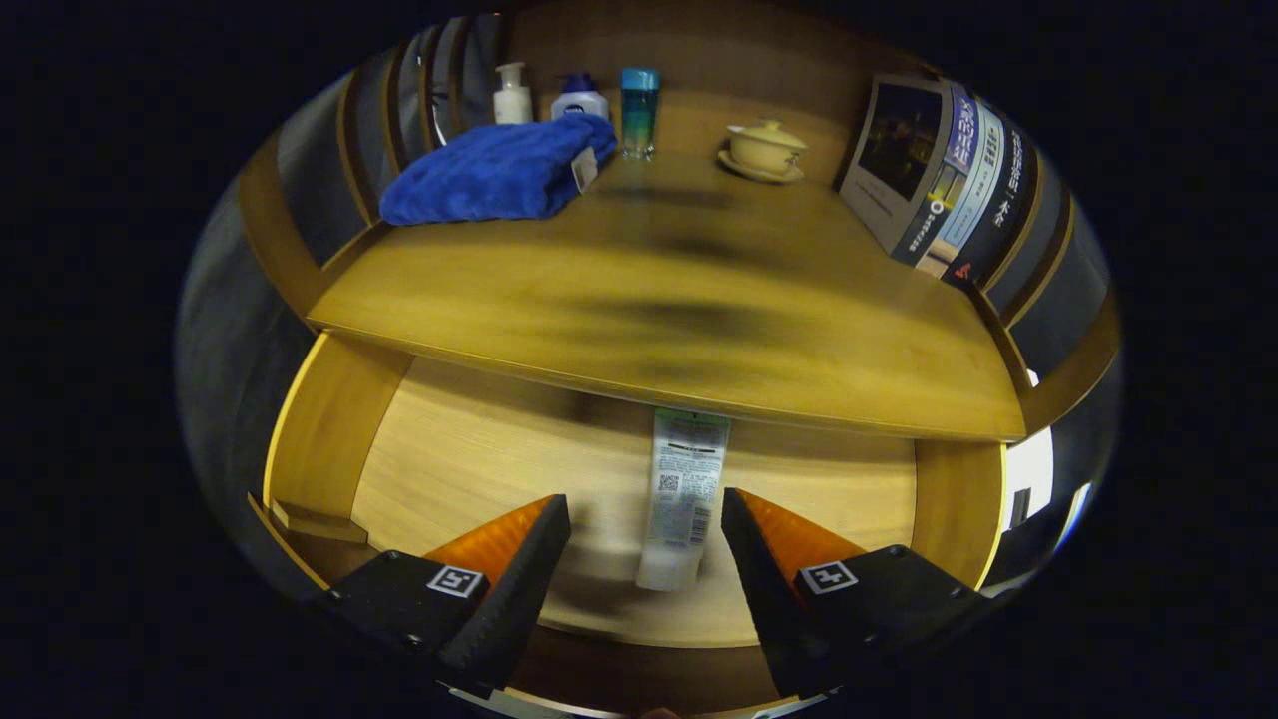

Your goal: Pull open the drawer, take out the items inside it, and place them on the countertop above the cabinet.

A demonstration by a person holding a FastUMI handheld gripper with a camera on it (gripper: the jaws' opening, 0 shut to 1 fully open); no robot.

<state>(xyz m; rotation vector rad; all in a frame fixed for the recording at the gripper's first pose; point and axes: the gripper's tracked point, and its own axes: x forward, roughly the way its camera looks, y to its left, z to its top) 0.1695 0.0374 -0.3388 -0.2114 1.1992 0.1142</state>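
The drawer [329, 439] stands pulled open below the wooden countertop [679, 290]. Inside it a white tube [681, 494] lies lengthwise on the pale drawer floor, its far end tucked under the countertop edge. My gripper [644, 519] hovers above the drawer with its fingers open. The tube lies between the fingers, closer to the right one, and neither finger touches it.
On the countertop a folded blue towel [499, 170] lies at the back left. Behind it stand a white pump bottle [512, 95], a blue-capped bottle [579, 100] and a teal bottle [639, 110]. A cream lidded cup on a saucer [764, 150] and leaning books [939, 170] sit to the right.
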